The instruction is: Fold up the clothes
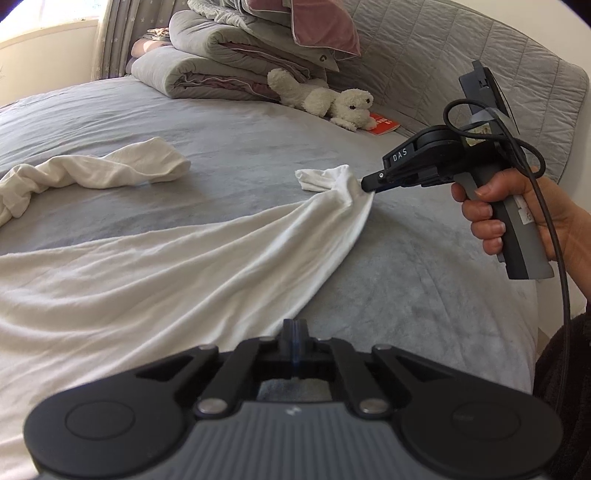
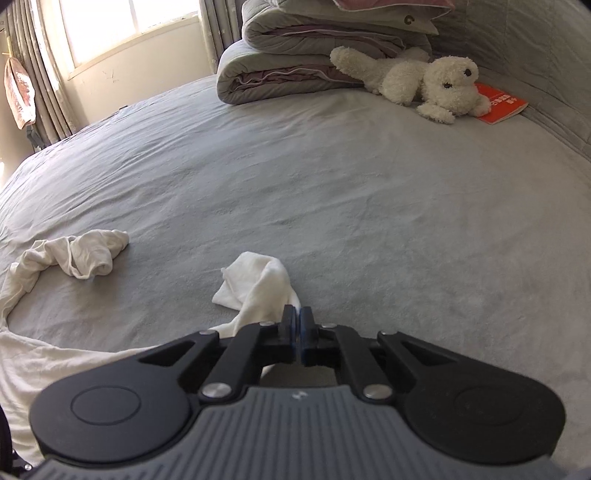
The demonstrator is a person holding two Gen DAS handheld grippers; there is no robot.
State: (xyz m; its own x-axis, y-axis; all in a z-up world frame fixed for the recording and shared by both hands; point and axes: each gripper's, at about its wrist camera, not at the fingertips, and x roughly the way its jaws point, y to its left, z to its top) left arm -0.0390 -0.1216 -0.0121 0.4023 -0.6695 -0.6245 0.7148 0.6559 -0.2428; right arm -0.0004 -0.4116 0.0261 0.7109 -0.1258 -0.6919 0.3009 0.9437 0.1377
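A white long-sleeved garment [image 1: 166, 266] lies crumpled across the grey bed [image 1: 406, 258]. In the left wrist view my left gripper [image 1: 294, 330] is shut on the garment's near edge, and the cloth runs taut from it. Farther right, my right gripper [image 1: 369, 183], held by a hand [image 1: 491, 214], pinches a raised fold near one sleeve end. The right wrist view shows that gripper [image 2: 297, 321] shut, with the garment [image 2: 255, 288] bunched at its left pad. The other sleeve [image 2: 85, 254] lies twisted at the left.
Folded grey quilts [image 2: 295, 66] are stacked at the head of the bed, with pillows above. A white plush dog [image 2: 424, 81] lies on a red book [image 2: 498, 103] beside them. A quilted headboard [image 1: 461, 55] rises at the right; curtains and a window [image 2: 110, 29] stand at the left.
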